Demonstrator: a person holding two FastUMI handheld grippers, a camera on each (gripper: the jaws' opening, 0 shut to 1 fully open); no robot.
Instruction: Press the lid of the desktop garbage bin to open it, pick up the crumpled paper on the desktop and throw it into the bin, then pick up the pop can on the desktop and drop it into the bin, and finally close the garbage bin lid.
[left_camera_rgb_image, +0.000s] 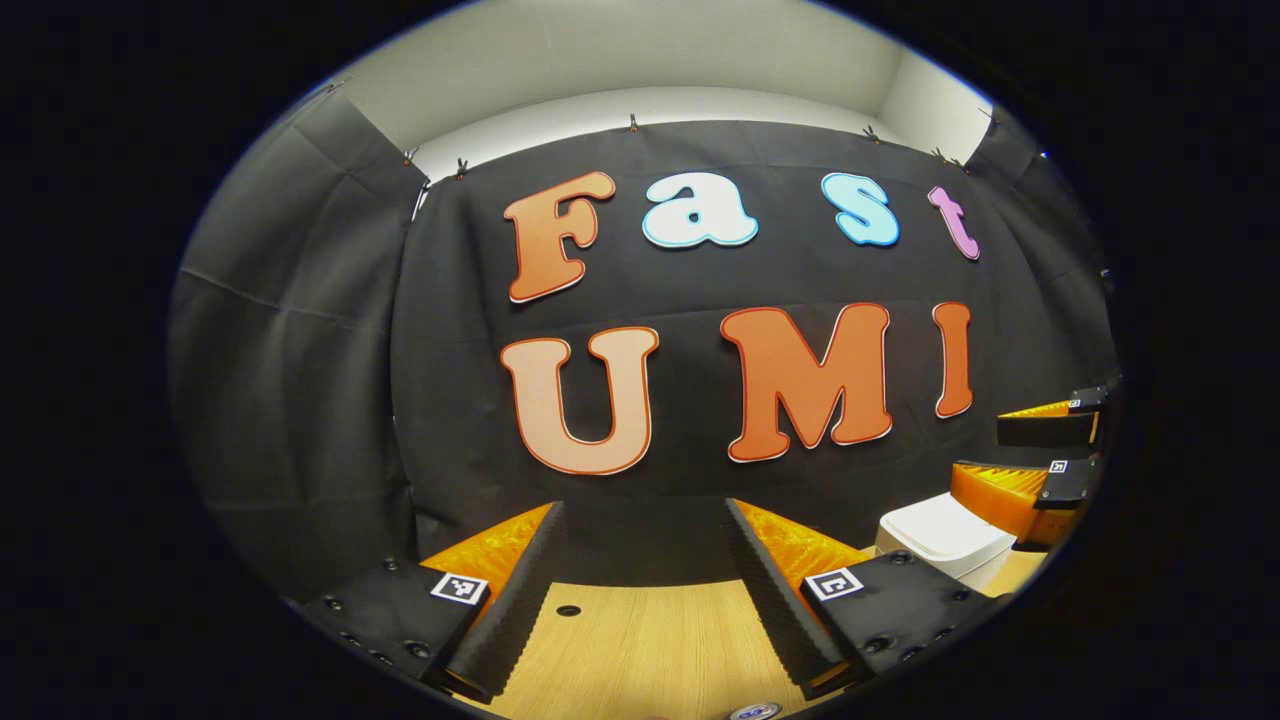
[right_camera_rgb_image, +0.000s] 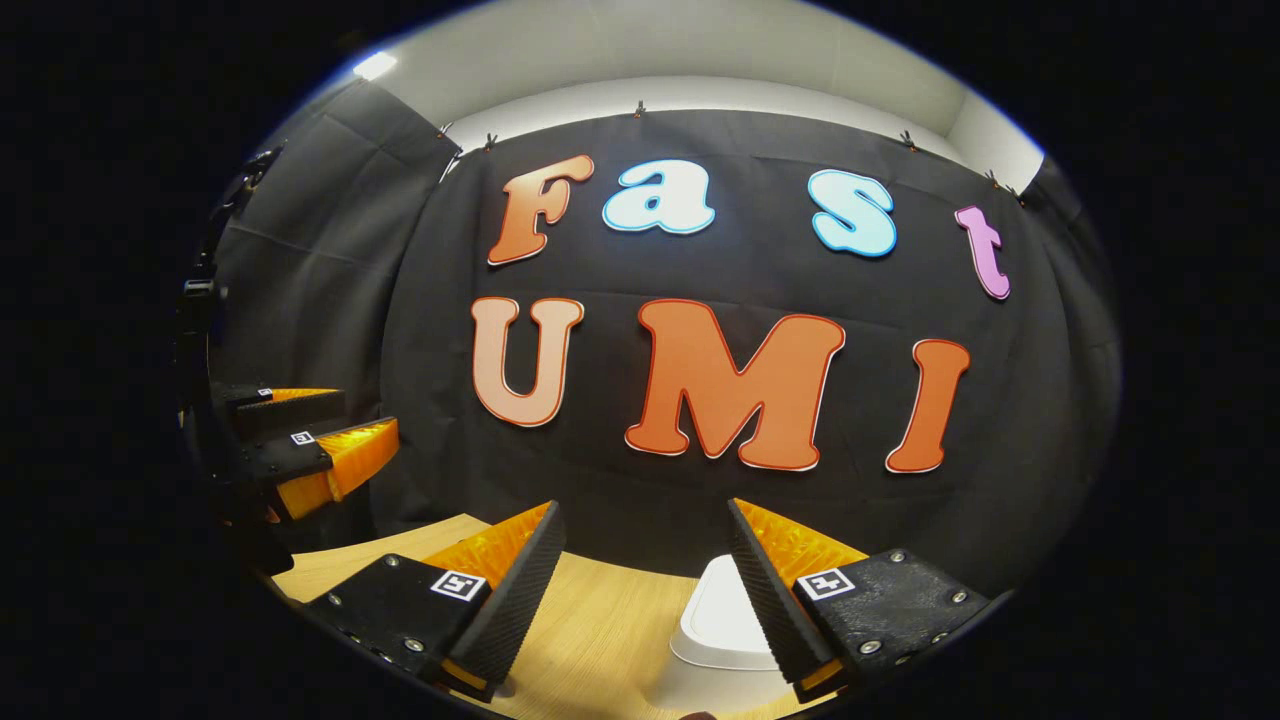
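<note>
Above a pale wooden counter (right_camera_rgb_image: 600, 620), at the foot of the booth's black cloth wall, two hand-held tools hung level and pointed at the backdrop, each with fingers spread wide and nothing between them. Largest among the task's things, the white garbage bin (right_camera_rgb_image: 722, 625) stood at about 5 o'clock in the right gripper view, lid down, directly beneath the right tool (right_camera_rgb_image: 640, 585) and partly behind its finger. From the left gripper view the bin (left_camera_rgb_image: 945, 535) sat at 4 o'clock, with the right tool (left_camera_rgb_image: 1040, 455) above and beyond it. The left tool (left_camera_rgb_image: 645, 590) hovered over bare counter. The lid looked like smooth, rigid plastic, probably light and slippery, best pressed flat near its front edge. Neither crumpled paper nor pop can could be placed.
</note>
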